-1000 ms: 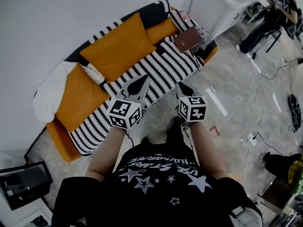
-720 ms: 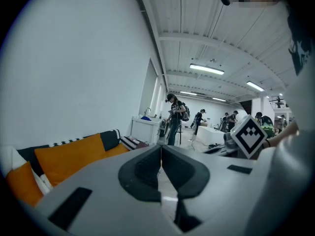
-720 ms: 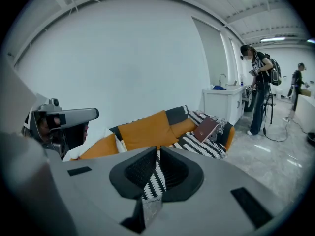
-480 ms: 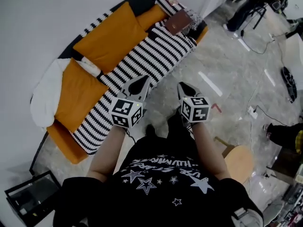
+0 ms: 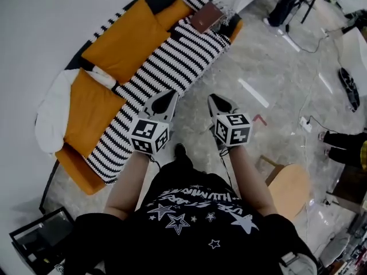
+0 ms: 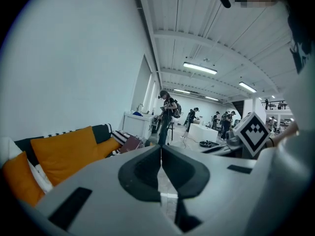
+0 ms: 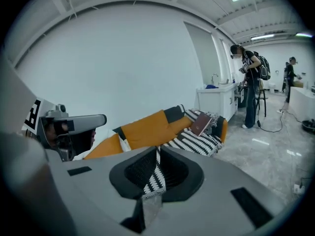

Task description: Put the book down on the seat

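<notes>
The left gripper and right gripper are both clenched on nothing, near the middle of the striped sofa. The brown book leans propped at the sofa's far end, well ahead of both sets of fingers, neither clearly nearer.

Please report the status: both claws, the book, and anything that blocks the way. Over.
Left claw shut, empty. Right claw shut, empty. Book at far end of sofa, tilted, in neither claw. No obstacle seen.
</notes>
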`<state>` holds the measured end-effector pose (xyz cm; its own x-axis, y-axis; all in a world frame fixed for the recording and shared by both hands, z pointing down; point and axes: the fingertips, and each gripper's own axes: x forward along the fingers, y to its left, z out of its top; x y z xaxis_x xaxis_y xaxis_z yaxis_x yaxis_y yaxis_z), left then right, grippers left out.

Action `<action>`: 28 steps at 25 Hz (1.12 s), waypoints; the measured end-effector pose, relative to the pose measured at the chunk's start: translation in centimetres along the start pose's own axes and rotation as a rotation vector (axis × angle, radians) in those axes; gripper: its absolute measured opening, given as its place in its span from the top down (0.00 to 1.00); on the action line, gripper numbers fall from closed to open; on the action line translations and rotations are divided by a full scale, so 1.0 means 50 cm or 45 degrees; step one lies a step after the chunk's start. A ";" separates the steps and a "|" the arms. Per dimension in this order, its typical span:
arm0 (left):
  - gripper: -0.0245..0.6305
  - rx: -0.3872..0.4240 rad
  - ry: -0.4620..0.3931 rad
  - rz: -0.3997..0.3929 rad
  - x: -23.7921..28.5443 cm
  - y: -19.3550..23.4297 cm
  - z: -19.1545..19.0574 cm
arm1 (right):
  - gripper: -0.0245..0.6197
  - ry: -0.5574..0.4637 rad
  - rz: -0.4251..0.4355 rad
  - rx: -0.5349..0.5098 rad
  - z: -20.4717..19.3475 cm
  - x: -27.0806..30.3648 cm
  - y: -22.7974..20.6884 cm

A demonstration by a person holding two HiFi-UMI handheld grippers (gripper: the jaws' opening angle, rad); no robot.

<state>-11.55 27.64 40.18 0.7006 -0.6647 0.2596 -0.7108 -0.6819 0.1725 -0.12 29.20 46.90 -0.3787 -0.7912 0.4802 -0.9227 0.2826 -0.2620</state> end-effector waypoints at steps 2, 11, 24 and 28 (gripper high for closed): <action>0.94 -0.004 0.004 -0.003 -0.001 -0.038 -0.007 | 0.90 -0.012 0.003 0.011 -0.007 -0.029 -0.006; 0.94 0.014 -0.004 -0.038 -0.052 -0.227 -0.036 | 0.91 -0.035 0.028 -0.094 -0.056 -0.196 0.000; 0.94 0.038 -0.045 -0.004 -0.169 -0.368 -0.072 | 0.91 -0.046 0.073 -0.165 -0.135 -0.352 0.042; 0.94 0.040 -0.044 0.003 -0.189 -0.386 -0.081 | 0.91 -0.051 0.086 -0.177 -0.145 -0.374 0.052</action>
<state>-4.69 48.32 38.27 0.7009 -0.6762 0.2270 -0.7107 -0.6890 0.1420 4.07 48.68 43.30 -0.4394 -0.7880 0.4312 -0.8975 0.4058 -0.1729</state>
